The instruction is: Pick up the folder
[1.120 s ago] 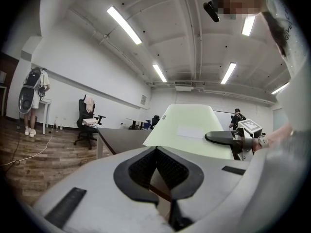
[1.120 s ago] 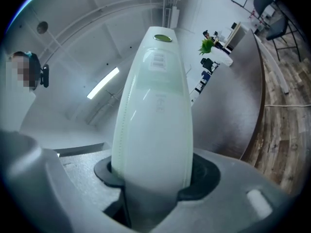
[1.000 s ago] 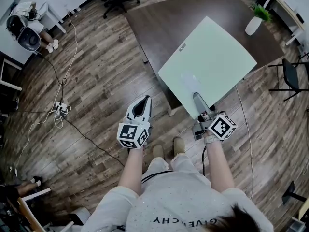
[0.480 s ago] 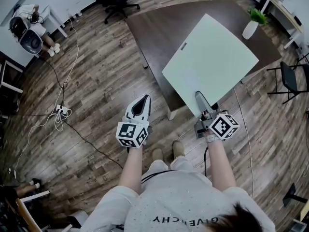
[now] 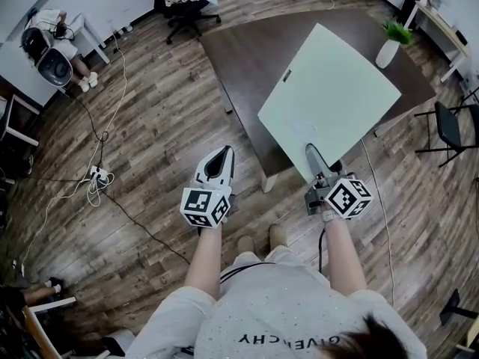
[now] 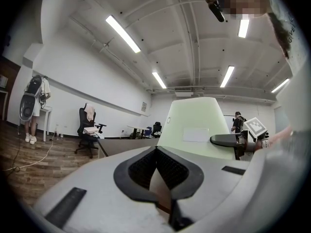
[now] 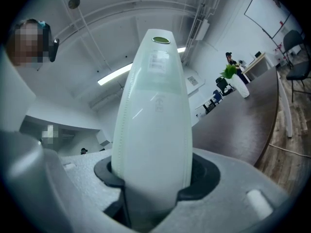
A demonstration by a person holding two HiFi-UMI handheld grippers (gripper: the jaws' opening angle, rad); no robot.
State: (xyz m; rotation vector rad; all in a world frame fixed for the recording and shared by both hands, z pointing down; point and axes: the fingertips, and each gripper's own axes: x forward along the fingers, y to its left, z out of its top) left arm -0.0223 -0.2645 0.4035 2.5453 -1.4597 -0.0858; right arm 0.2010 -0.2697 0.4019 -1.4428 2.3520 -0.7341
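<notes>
- Left gripper [image 5: 219,159], lower centre-left: jaws closed together on nothing, parked over the floor [image 5: 150,140], likely to stay out of the way.
- Folder [image 5: 329,88], upper right: tilted above the dark table [image 5: 239,51], apparently lifted clear of it.
- Right gripper [image 5: 314,158], lower right: clamped on the folder's near edge, which sits between the pads [image 7: 202,177] and fans away from them.
</notes>
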